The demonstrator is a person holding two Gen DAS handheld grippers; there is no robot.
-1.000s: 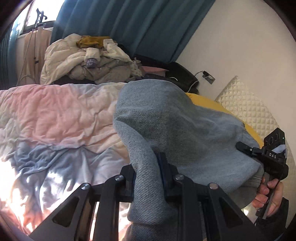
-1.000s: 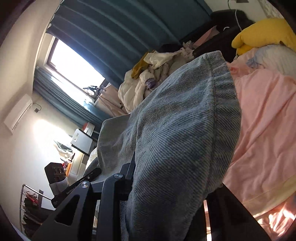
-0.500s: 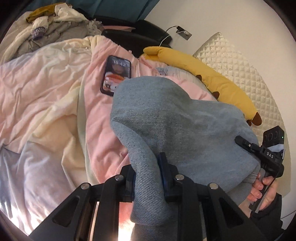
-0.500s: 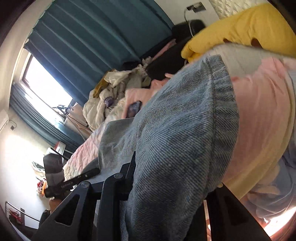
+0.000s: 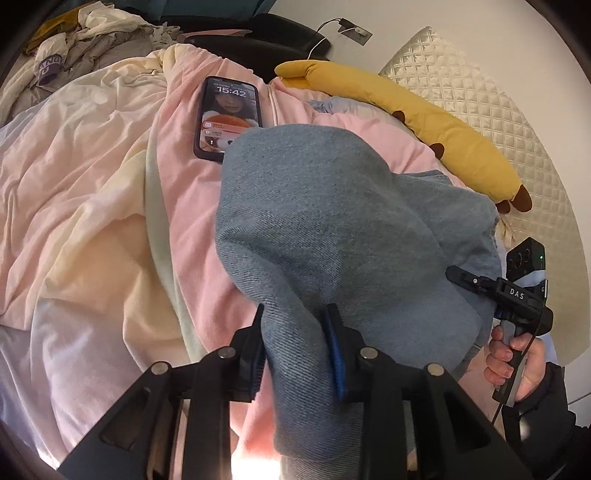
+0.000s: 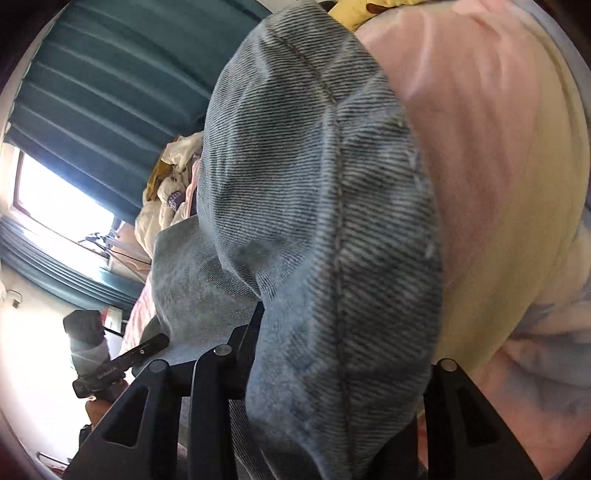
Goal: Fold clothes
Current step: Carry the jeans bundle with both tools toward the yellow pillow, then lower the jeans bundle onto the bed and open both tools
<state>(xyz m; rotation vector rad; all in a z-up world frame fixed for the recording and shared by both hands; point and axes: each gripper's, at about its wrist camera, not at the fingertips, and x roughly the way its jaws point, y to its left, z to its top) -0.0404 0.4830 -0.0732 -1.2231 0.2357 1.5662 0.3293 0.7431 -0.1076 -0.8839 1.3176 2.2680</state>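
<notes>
A blue-grey denim garment hangs bunched between my two grippers, low over the pink bedding. My left gripper has a fold of the denim between its blue pads; its jaws are opening, and the cloth still fills the gap. In the left wrist view my right gripper bites the garment's far edge, with a person's hand on its handle. In the right wrist view the denim drapes over my right gripper, hiding one finger; these jaws are opening too. My left gripper shows at the lower left.
A phone with a lit screen lies on the bedding just beyond the denim. A long yellow plush lies along the quilted headboard. A pile of loose clothes sits at the far end, under a teal curtain.
Both grippers have come down toward the bed with the denim, tilting downward. The phone and the plush have come into the left view. The left jaws stand slightly wider.
</notes>
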